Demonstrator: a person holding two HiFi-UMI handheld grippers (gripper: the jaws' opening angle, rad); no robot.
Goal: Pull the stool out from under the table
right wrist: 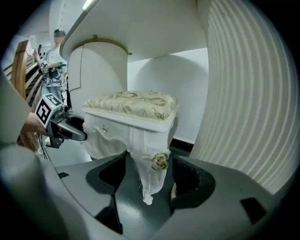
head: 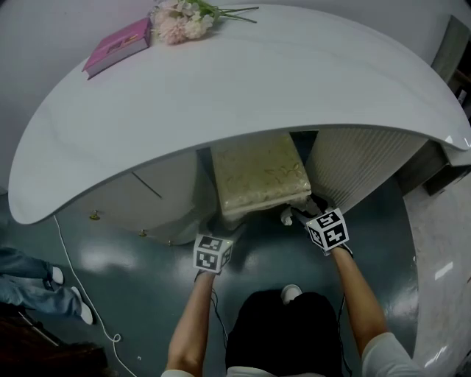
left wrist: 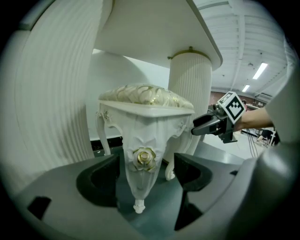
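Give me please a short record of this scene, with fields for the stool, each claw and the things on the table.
stool: white carved stool with cream-and-gold cushion, partly under the white curved table, not yet pulled out
left claw: open, one gold-rose front leg between the jaws, pads not touching it
right claw: open, other gold-rose front leg between the jaws, pads not touching it
on table: pink book, pink flower bunch

Black-and-white marker cubes (head: 212, 254), white sleeve (head: 386, 357)
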